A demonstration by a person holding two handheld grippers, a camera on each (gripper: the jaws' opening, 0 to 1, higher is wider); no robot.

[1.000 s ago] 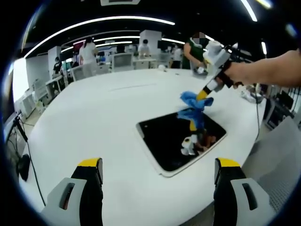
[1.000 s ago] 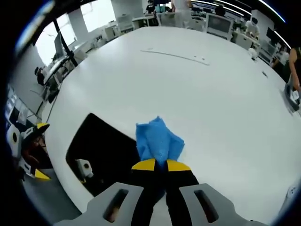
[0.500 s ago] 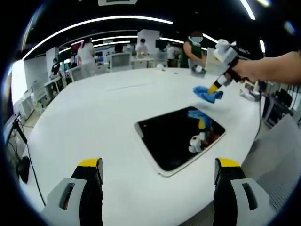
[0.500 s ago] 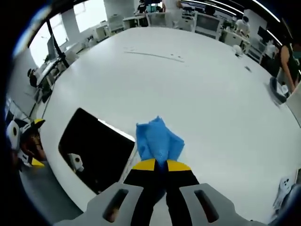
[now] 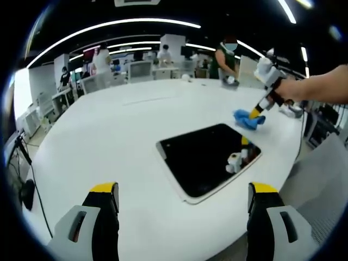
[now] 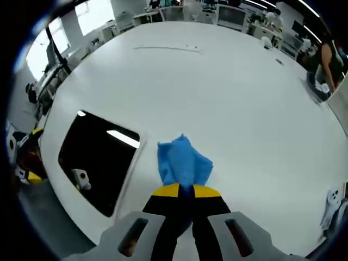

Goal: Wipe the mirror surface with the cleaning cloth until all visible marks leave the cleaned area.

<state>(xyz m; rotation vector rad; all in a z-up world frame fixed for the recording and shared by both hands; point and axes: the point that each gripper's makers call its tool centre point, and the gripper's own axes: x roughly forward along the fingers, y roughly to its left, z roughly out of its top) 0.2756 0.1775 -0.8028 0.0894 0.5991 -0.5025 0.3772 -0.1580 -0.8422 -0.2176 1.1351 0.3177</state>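
A: Report the position of the cleaning cloth [image 6: 183,162].

B: The blue cloth is pinched between the jaws of the right claw [image 6: 182,190], which are pressed together on one bunched end. In the left gripper view the cloth [image 5: 249,119] sits low over the white table [image 5: 109,141], just beside the far edge of the mirror [image 5: 205,157] and off the glass. Contact with the table cannot be confirmed.

A: And the left claw [image 5: 182,190]?

B: Jaws spread wide, nothing between them. It hangs near the table edge, well apart from the mirror, on the side nearest the person.

A: Describe the mirror.

B: A flat, dark rectangular panel with a pale rim, lying face up on the table. In the right gripper view the mirror [image 6: 98,159] is left of the cloth and reflects ceiling lights. Marks on the surface are too small to make out.

A: Handling properties of the cloth?

B: Judgement: light, soft, limp. It folds and droops past the jaws, so the loose end will drag and bunch under a stroke. The hold near one gathered end looks suitable; it leaves a free pad of fabric to press flat on the glass.

A: And the mirror itself?

B: Judgement: stiff, smooth, likely fragile and prone to sliding on the table. Apply light downward pressure; the free claw could steady a rim corner, not the glass
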